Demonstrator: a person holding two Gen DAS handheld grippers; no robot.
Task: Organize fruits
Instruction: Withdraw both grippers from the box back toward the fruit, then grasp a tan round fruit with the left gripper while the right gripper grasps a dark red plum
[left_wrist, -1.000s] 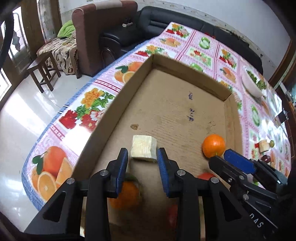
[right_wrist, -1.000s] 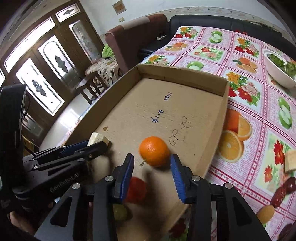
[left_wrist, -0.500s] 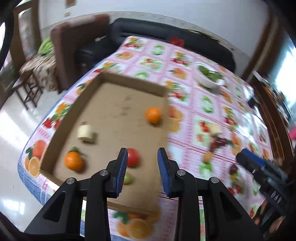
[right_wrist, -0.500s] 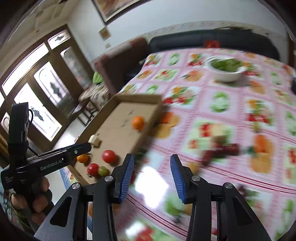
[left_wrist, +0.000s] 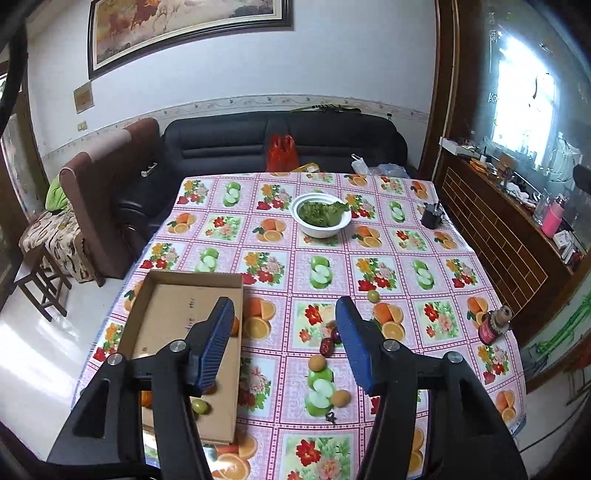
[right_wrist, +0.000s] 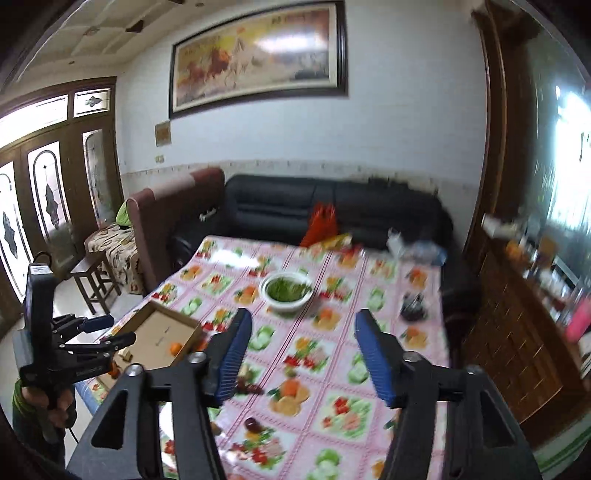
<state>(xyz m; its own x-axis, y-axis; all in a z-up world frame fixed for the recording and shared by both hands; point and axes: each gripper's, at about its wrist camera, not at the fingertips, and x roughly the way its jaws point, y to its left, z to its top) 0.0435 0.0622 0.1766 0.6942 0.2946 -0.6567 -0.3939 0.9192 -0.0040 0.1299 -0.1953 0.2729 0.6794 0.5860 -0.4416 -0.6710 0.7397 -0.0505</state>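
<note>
A living room with a black sofa (left_wrist: 280, 144) and a framed horse painting (right_wrist: 258, 55) on the white wall frames a table under a pink fruit-print tablecloth (left_wrist: 369, 266); the right wrist view is blurred. The left gripper (left_wrist: 282, 343) hangs above the near part of the table, its blue-padded jaws spread wide and holding nothing; the right gripper (right_wrist: 303, 354) is likewise wide open and empty, raised over the cloth. Below and to the left of the left gripper lies the shallow cardboard box (left_wrist: 192, 280), partly hidden by the gripper's left finger; a small green fruit (left_wrist: 200, 405) rests on the box floor near its front edge, beside the tip of that finger, and part of an orange (left_wrist: 146, 398) shows behind the finger's arm. In the right wrist view the box sits to the left of the right gripper, with an orange and a pale cube (right_wrist: 126, 354) inside it; the left gripper stands over its near end. Loose fruit lies on the cloth between and just beneath the left gripper's fingers: dark red dates (left_wrist: 328, 341), a tan round fruit (left_wrist: 317, 363) and another (left_wrist: 340, 398) nearer the front; a green fruit (left_wrist: 373, 296) sits beyond the right finger. Well ahead of both grippers stands a white bowl of greens (left_wrist: 320, 218); a small bottle (left_wrist: 493, 325) stands far to the right at the table edge.
</note>
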